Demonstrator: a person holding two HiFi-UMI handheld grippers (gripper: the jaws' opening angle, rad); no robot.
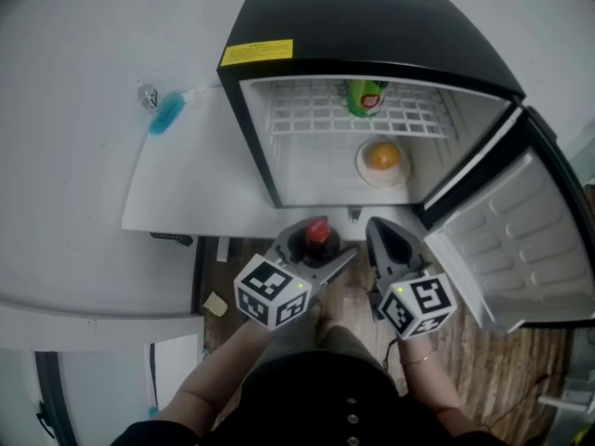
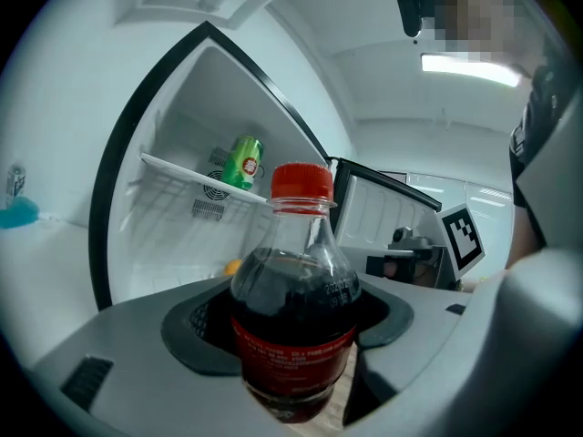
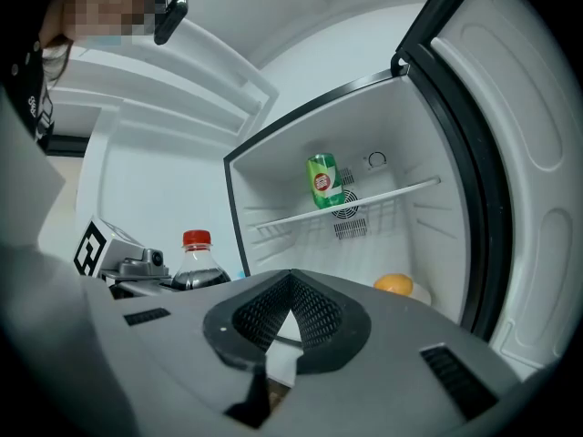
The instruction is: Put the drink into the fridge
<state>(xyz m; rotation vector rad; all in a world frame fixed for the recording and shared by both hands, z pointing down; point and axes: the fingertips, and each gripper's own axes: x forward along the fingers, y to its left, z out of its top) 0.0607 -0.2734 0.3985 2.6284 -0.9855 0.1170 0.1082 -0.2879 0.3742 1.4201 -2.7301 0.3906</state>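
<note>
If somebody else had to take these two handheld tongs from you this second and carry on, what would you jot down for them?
Left tongs: shut on the cola bottle, upright with its red cap on, held just outside the fridge.
Right tongs: shut, empty, alongside the left.
Fridge: door swung wide; a green can stands on the wire shelf, an orange sits on a plate below.
Done: bottle gripped, door open.
Left: carry the bottle in, stand it down (the floor beside the plate looks free), let go.
</note>
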